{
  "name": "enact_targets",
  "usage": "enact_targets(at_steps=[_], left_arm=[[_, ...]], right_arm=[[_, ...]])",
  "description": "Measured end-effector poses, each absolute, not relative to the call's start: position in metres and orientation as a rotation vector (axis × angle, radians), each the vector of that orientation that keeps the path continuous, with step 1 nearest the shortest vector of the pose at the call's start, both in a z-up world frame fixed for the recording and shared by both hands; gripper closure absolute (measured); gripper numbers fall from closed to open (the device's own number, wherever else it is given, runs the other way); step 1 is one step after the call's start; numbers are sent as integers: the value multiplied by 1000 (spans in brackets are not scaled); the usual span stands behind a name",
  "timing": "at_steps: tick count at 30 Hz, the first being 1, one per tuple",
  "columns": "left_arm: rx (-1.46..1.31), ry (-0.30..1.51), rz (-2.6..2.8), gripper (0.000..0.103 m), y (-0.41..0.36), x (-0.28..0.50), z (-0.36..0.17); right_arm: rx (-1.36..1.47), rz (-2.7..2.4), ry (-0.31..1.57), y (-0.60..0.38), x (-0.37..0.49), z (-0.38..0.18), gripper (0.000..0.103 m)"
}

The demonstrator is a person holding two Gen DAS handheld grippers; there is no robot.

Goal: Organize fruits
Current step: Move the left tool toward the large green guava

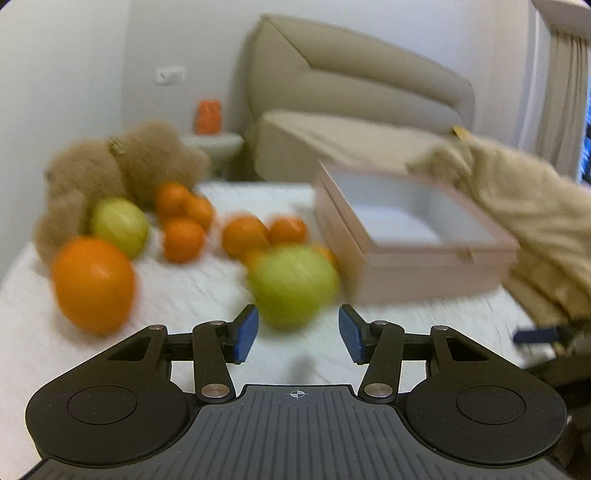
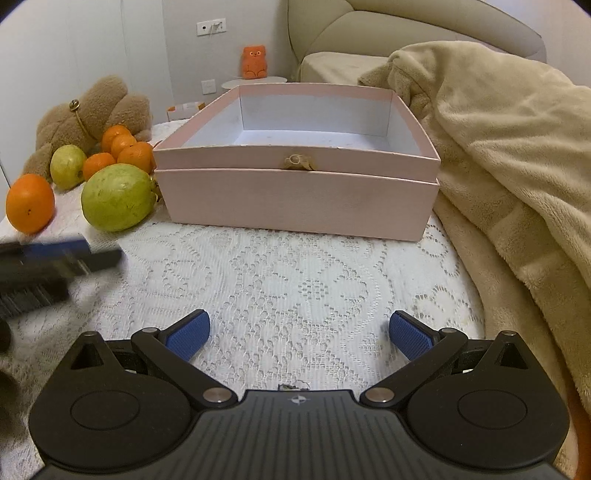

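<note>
Left wrist view, left gripper (image 1: 298, 334) fingers apart, empty, right gripper (image 2: 299, 334) fingers wide, pink box (image 2: 295, 199) empty.

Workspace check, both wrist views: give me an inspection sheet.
Surface: white lace cloth.
Job's things: pink box open, empty; large green fruit left of it; small green fruit, big orange, small oranges further left.
Clutter: plush bear, beige blanket.
Grippers: left gripper jaws apart, nothing between; right gripper wide open, empty.
Cables: nothing seen.
Surroundings: sofa, orange figurine, wall sockets.
</note>
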State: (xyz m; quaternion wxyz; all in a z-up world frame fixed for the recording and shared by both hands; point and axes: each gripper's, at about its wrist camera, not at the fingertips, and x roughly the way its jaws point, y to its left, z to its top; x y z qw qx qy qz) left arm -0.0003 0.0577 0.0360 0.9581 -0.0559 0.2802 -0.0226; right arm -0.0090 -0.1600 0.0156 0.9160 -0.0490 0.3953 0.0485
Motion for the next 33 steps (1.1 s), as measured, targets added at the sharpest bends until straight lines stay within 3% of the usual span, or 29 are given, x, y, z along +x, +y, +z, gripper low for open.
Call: enact_targets(at_steps=[10, 19, 33], left_arm=[[-197, 529, 82, 51, 114, -5, 52], [-189, 565, 78, 51, 104, -1, 42], [-146, 599, 34, 51, 89, -1, 39]], right_arm=[[44, 117, 762, -117, 24, 46, 5], [104, 5, 728, -102, 58, 49, 5], [113, 94, 667, -137, 43, 41, 4]])
